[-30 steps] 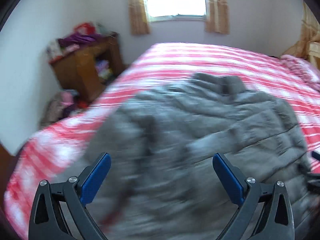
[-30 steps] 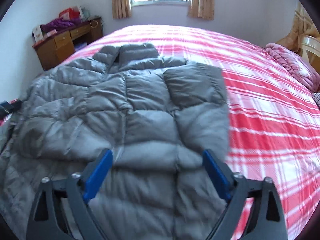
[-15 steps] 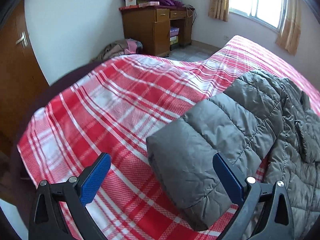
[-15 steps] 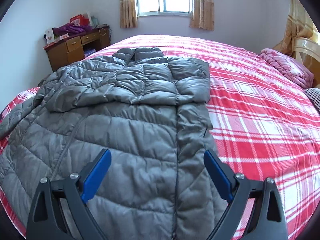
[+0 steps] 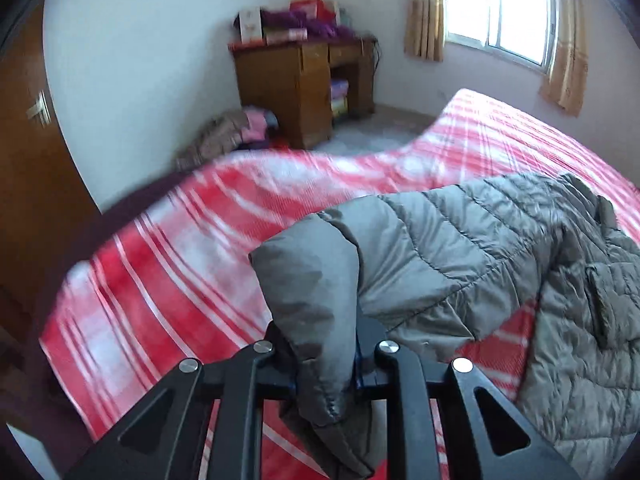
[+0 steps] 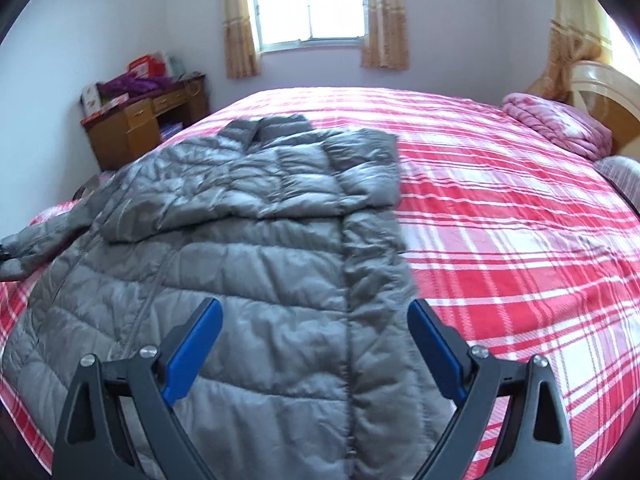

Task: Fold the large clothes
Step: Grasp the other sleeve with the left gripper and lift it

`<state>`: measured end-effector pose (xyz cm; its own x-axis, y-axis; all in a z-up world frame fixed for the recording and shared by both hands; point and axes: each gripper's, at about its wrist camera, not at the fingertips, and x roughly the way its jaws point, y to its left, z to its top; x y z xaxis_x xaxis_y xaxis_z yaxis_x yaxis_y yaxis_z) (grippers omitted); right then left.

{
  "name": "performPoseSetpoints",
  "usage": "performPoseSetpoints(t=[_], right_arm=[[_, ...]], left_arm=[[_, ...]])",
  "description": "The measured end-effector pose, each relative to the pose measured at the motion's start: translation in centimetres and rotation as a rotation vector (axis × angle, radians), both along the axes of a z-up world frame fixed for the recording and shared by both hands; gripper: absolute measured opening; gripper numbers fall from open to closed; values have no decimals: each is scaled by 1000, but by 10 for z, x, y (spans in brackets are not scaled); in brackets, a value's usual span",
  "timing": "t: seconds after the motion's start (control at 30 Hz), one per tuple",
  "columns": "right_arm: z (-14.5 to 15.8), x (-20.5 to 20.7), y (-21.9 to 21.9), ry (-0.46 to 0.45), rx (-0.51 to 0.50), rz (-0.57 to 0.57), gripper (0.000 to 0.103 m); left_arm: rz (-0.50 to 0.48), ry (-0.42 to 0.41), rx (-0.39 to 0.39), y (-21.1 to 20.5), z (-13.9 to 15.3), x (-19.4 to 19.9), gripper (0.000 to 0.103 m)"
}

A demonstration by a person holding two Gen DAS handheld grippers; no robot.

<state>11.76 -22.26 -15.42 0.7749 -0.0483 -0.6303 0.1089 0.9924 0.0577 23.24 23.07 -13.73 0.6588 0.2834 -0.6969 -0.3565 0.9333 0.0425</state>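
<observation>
Two grippers work over a grey puffer jacket point(image 6: 256, 264) spread flat on the red-and-white checked bed point(image 6: 500, 240). The left gripper point(image 5: 324, 360) is closing its jaws on the cuff end of the jacket's sleeve point(image 5: 312, 304), which sits pinched between them and rises off the bed cover, at the jacket's left edge. The right gripper point(image 6: 316, 352) hovers above the jacket's lower front with its jaws spread wide and nothing between them. Beyond the jacket's collar stands a wooden desk point(image 6: 144, 128) against the wall, and a folded pink quilt point(image 6: 556, 128) lies well apart from the jacket, on its right.
</observation>
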Motion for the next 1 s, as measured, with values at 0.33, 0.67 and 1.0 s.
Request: performPoseSetpoints(t=[0.33, 0.67, 1.0], right_arm=[[9, -9, -17, -79, 47, -54, 96], [5, -21, -47, -88, 84, -114, 96], [-9, -30, -72, -66, 114, -165, 96]], left_arm=[[-129, -131, 177, -81, 72, 22, 16], [-437, -220, 194, -244, 99, 33, 16], [-684, -248, 211, -402, 87, 18, 68]])
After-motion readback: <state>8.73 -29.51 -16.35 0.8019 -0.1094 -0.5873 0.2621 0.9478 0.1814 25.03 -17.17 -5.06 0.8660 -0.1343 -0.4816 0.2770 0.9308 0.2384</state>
